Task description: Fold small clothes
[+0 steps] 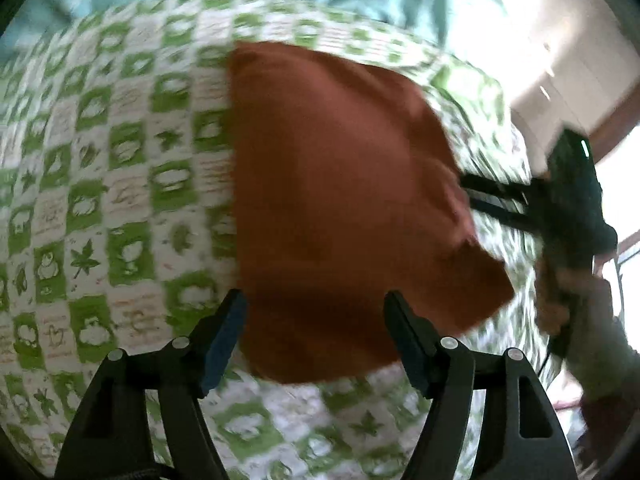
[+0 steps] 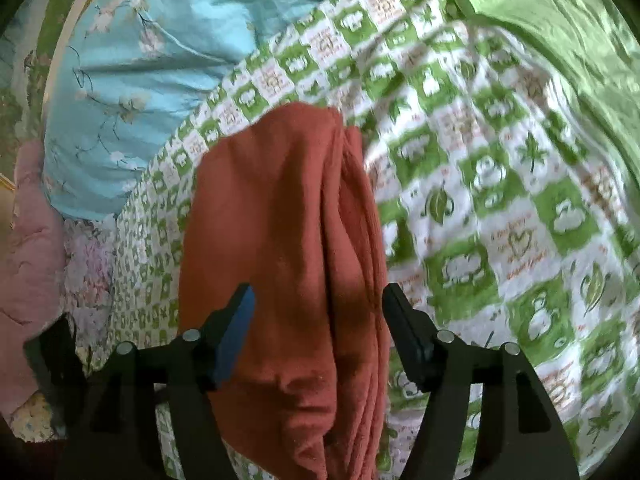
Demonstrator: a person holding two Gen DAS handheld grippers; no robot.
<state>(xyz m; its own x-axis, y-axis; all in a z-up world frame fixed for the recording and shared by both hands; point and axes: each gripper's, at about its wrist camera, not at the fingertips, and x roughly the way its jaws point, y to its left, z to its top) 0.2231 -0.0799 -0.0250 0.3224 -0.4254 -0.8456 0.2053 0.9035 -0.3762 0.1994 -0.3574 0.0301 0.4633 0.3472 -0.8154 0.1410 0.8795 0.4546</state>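
A rust-red folded cloth lies flat on the green-and-white checked bed cover. My left gripper hovers open over the cloth's near edge, its pads clear of the fabric. At the cloth's right edge is my right gripper, held by a hand, with its two fingers slightly apart. In the right wrist view the cloth shows several stacked layers along its right side. The right gripper stands open above it, and the cloth passes under the gap without being pinched.
A light blue flowered quilt lies at the far side of the checked cover. A pink quilt sits at the left and a plain green sheet at the right. A blurred black shape stands at the lower left.
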